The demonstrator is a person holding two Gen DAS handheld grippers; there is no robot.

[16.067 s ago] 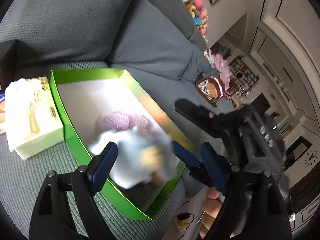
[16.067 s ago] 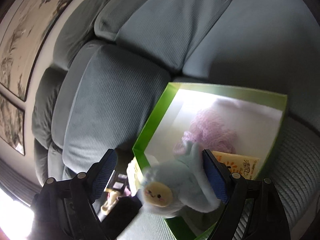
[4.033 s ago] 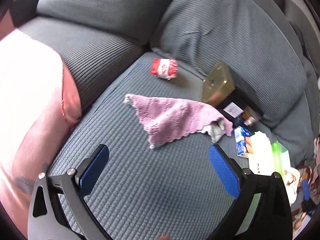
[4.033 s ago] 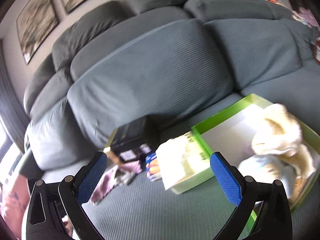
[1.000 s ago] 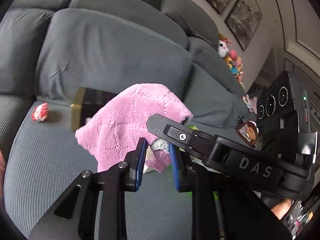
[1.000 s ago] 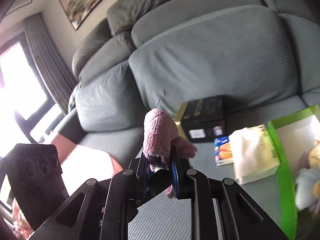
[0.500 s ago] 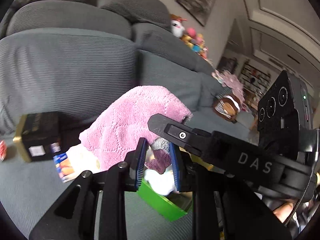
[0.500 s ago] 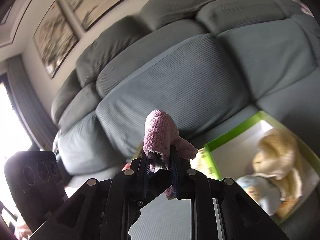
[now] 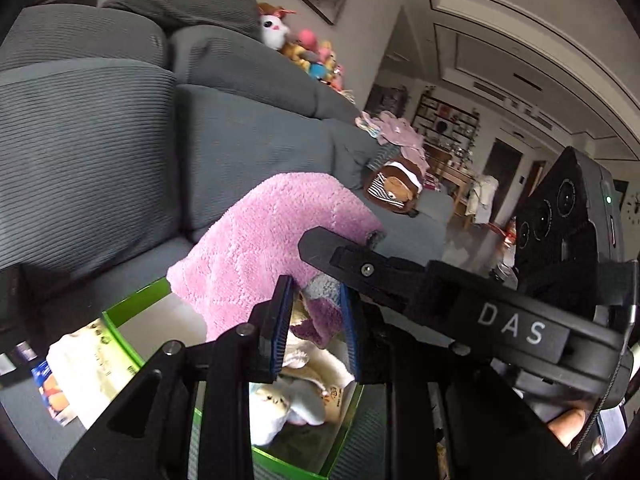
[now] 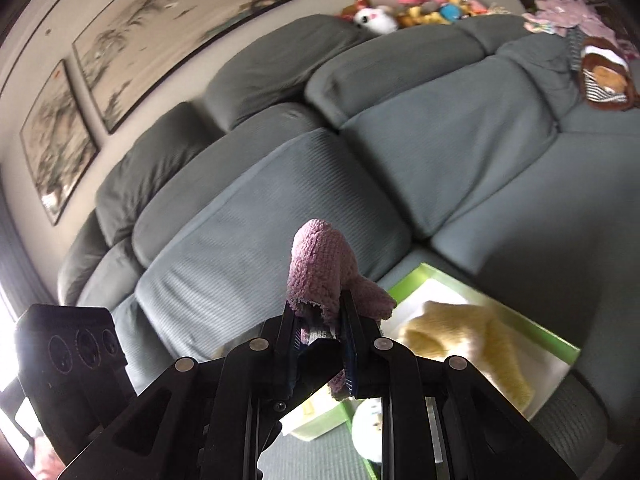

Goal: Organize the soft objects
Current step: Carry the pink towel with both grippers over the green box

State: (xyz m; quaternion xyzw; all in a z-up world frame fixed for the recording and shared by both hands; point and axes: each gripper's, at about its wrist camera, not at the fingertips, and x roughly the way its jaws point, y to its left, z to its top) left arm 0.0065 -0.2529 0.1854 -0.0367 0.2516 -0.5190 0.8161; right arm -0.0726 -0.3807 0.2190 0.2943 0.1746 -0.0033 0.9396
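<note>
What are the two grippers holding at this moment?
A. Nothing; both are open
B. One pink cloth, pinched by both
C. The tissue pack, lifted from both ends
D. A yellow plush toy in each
B: both the left gripper and the right gripper are shut on the pink cloth, above the green box.

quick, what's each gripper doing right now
Left gripper: closed on the pink towel.
Right gripper: closed on the same towel.

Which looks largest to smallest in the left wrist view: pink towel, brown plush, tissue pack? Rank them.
1. pink towel, though it is nearest the camera.
2. tissue pack.
3. brown plush, farthest away, so true size is unsure.
</note>
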